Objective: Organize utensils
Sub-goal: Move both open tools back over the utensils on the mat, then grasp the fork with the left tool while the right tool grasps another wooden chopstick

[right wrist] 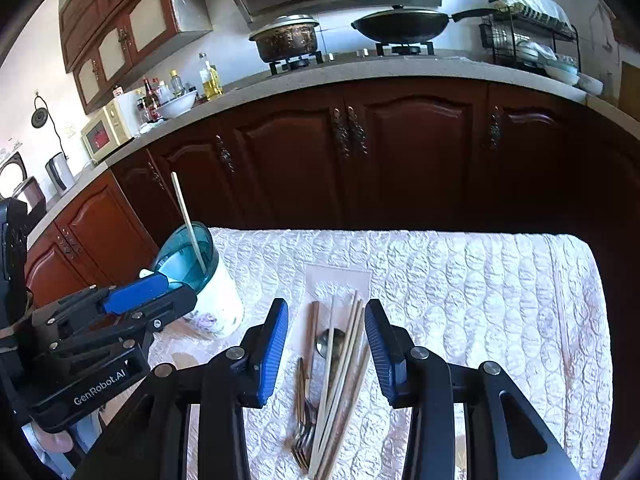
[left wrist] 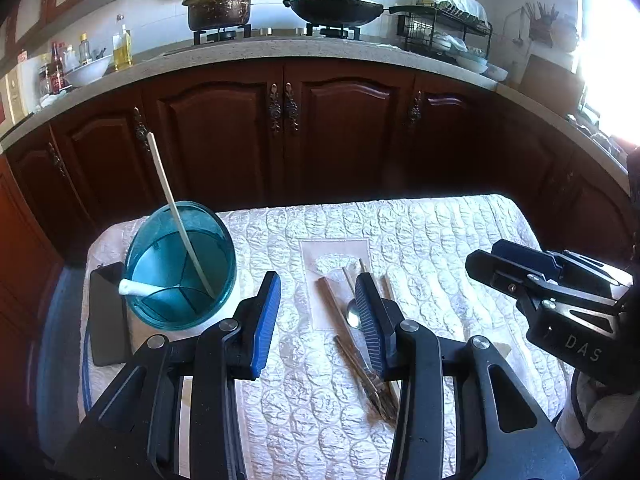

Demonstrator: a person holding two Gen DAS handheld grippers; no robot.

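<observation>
A utensil holder with a blue-tinted rim point(left wrist: 180, 264) stands at the table's left; it also shows in the right wrist view point(right wrist: 208, 280). A pale chopstick point(left wrist: 176, 220) and a white spoon point(left wrist: 134, 288) stand in it. A pile of chopsticks point(right wrist: 340, 380), a metal spoon point(right wrist: 330, 340) and forks point(right wrist: 302, 428) lies on the quilted cloth. My right gripper point(right wrist: 326, 344) is open and hovers over this pile. My left gripper point(left wrist: 318, 316) is open and empty, between the holder and the pile point(left wrist: 360, 344).
A dark flat object point(left wrist: 106, 316) lies left of the holder. The small table point(left wrist: 440, 248) stands before dark wooden cabinets point(left wrist: 288, 132). The counter behind holds a pot point(left wrist: 218, 8), a wok point(left wrist: 336, 8) and a dish rack point(left wrist: 444, 28).
</observation>
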